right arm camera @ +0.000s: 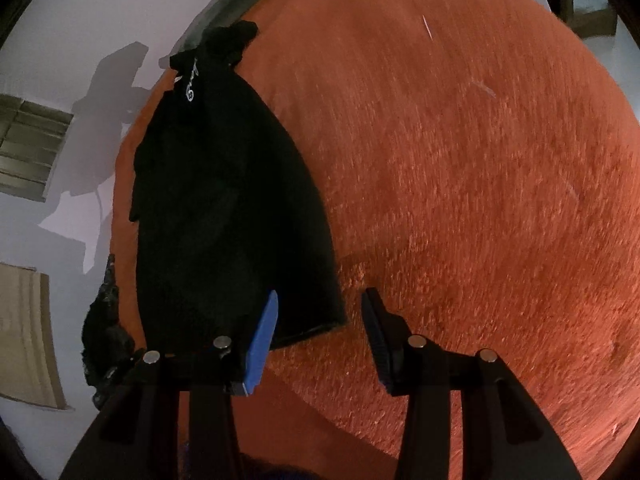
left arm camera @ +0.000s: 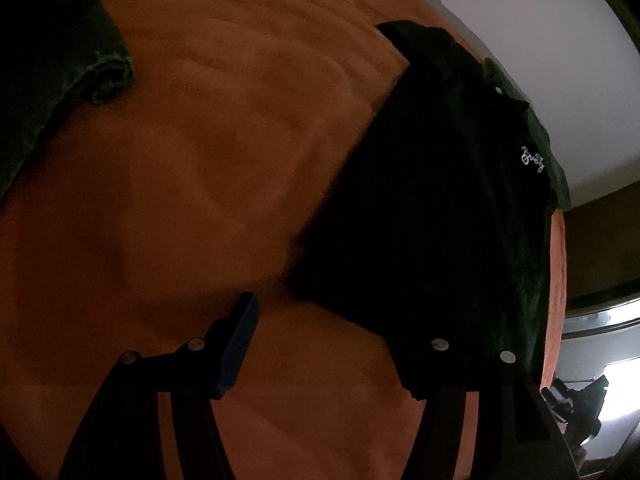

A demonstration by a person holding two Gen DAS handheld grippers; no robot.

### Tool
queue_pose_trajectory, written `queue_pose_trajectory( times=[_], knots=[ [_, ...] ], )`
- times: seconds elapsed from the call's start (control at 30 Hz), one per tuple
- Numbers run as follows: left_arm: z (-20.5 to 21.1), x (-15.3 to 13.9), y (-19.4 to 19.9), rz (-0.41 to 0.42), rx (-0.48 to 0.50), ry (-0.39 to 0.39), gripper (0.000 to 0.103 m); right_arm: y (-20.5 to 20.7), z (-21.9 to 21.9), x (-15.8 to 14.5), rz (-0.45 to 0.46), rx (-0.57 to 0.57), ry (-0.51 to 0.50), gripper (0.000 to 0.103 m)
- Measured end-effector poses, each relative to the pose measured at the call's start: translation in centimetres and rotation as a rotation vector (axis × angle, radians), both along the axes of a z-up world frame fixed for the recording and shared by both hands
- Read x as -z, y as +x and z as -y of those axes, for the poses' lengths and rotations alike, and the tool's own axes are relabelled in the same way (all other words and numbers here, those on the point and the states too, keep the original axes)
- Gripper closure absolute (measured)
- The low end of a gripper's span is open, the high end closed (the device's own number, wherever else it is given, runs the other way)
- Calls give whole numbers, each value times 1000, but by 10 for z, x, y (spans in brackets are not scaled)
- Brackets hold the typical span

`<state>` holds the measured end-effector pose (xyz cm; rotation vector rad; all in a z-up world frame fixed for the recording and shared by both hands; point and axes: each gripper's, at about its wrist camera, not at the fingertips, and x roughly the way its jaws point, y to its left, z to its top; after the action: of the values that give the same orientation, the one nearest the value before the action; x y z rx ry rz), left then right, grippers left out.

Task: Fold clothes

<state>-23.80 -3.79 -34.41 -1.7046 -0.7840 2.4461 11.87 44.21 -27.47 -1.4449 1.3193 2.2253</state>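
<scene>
A black folded garment [right arm camera: 224, 200] with a small white logo [right arm camera: 191, 92] lies along the left edge of the orange bed cover [right arm camera: 480, 200]. My right gripper [right arm camera: 320, 292] is open just above the garment's near right corner, its blue pad [right arm camera: 264, 340] over the hem and nothing between the fingers. In the left wrist view the same black garment [left arm camera: 432, 200] lies at the right with its logo [left arm camera: 532, 160]. My left gripper [left arm camera: 324, 320] is open at the garment's near corner. Its blue-padded finger [left arm camera: 240, 344] is over bare cover. The other finger is dark against the cloth.
A dark green garment [left arm camera: 60, 80] lies bunched at the far left of the cover [left arm camera: 200, 200]. A crumpled black item [right arm camera: 104, 340] sits at the bed's left edge. A white wall [right arm camera: 60, 40] with a shuttered window [right arm camera: 28, 148] runs beside the bed.
</scene>
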Motion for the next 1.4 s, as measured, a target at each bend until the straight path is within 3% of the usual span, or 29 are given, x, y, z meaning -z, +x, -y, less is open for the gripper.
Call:
queue_pose_trajectory(
  times=[0.23, 0.8, 0.9, 1.07, 1.23, 1.4],
  knots=[
    [2, 4, 3, 11, 1, 20, 40, -5, -3, 17, 10, 0, -11, 61],
    [10, 9, 7, 10, 13, 37, 40, -1, 7, 5, 28, -83, 45, 61],
    [13, 4, 13, -7, 26, 42, 40, -7, 8, 2, 17, -81, 37, 61],
    [13, -13, 32, -105, 95, 5, 40, -19, 13, -1, -27, -107, 19, 61],
    [12, -7, 23, -126, 137, 60, 40, -25, 19, 8, -29, -158, 16, 61],
    [7, 6, 8, -123, 157, 132, 40, -15, 11, 12, -21, -136, 9, 61]
  ],
)
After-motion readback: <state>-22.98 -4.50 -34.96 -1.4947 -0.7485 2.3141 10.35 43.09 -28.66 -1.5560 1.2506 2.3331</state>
